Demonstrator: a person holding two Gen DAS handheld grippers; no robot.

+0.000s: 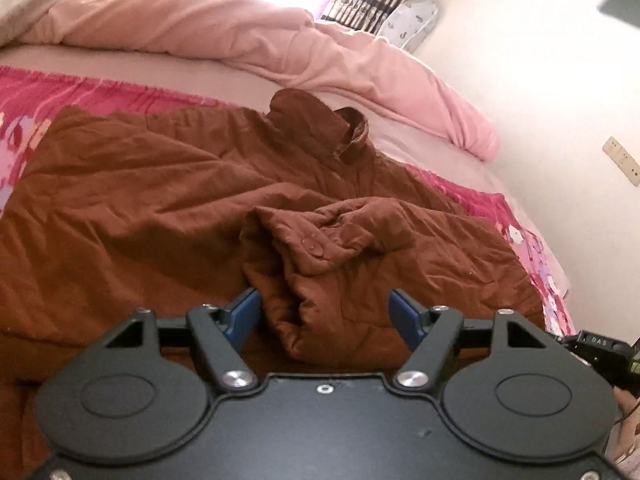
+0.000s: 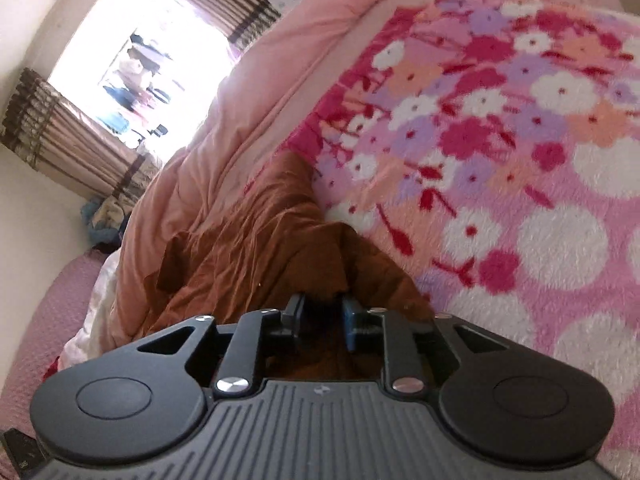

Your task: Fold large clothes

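Two grippers noted. My left gripper [image 1: 324,312] stood wide open over the brown quilted jacket [image 1: 168,200] on the floral fleece blanket [image 2: 520,140]; my right gripper [image 2: 322,312] had pinched a jacket fold.

The brown jacket [image 1: 160,200] is matt, creased quilted cloth; under it lies a fuzzy flowered fleece blanket [image 2: 520,140], beside a smooth pink quilt [image 1: 240,28].
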